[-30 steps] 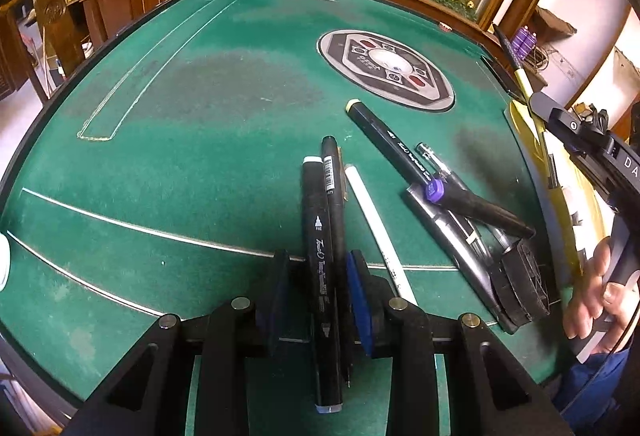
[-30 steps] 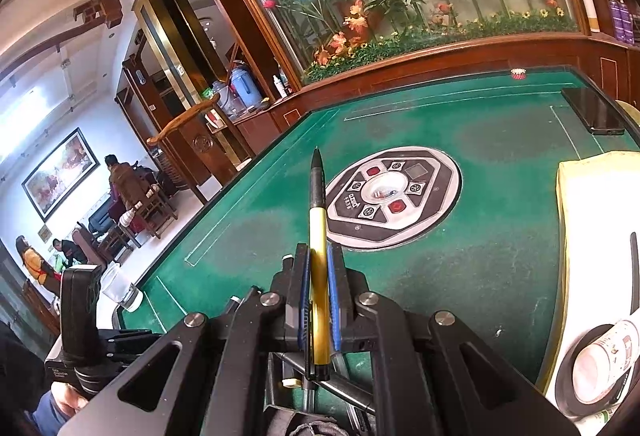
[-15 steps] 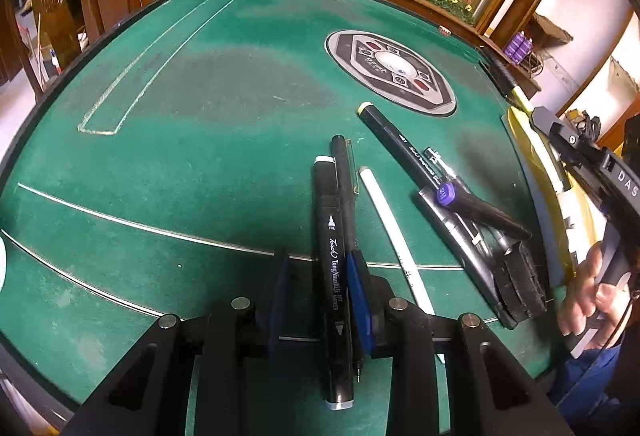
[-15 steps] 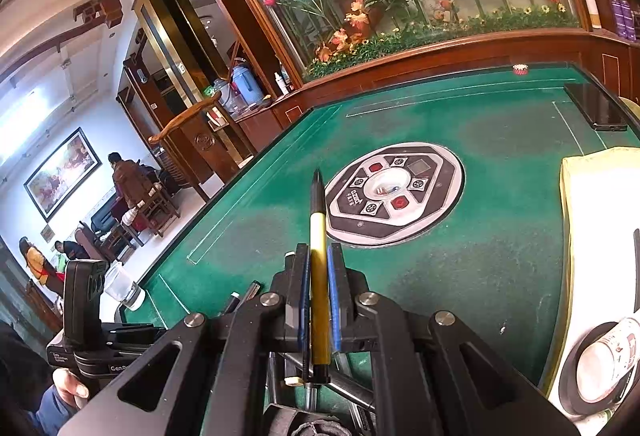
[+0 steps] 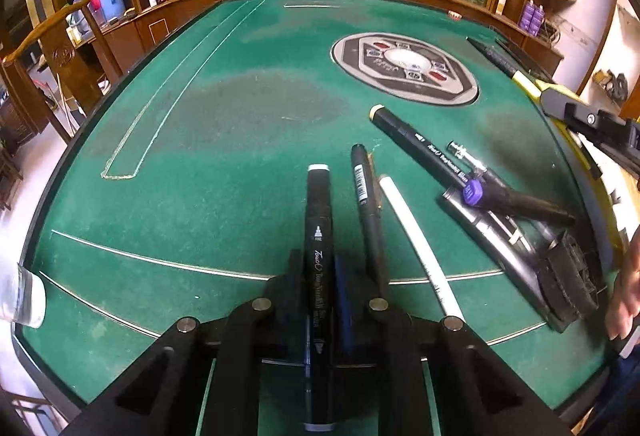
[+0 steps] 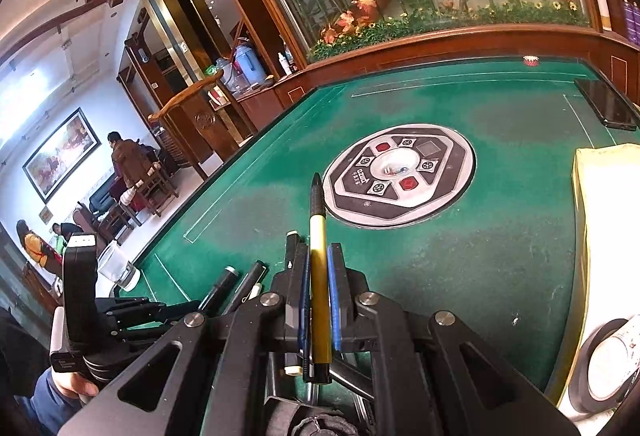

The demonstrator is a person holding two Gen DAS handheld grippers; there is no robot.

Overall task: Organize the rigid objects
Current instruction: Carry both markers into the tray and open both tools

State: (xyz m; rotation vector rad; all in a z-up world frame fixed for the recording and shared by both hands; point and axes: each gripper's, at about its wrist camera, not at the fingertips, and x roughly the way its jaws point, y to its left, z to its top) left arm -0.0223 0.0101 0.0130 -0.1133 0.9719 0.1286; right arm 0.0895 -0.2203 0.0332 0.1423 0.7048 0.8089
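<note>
My left gripper (image 5: 318, 268) is shut on a black Touch marker (image 5: 318, 220) that points away from me, just above the green felt table (image 5: 224, 124). To its right lie a thin black pen (image 5: 366, 196), a white pen (image 5: 412, 236), a second black marker (image 5: 420, 150) and a pile of dark pens with a purple-capped one (image 5: 474, 194). My right gripper (image 6: 318, 268) is shut on a yellow and black pen (image 6: 318, 256), held over the table; it shows at the right edge of the left wrist view (image 5: 592, 124).
A round grey control panel (image 5: 404, 66) sits in the table's middle. A black phone (image 6: 606, 108) lies at the far right edge. A yellow-edged pad (image 6: 600, 196) and a tape roll (image 6: 608, 364) are at the right. A clear cup (image 6: 118, 268) stands at the left edge.
My left gripper has shut on the black Touch marker and moved it left, away from the thin black pen. My right gripper still holds the yellow pen, barely moved.
</note>
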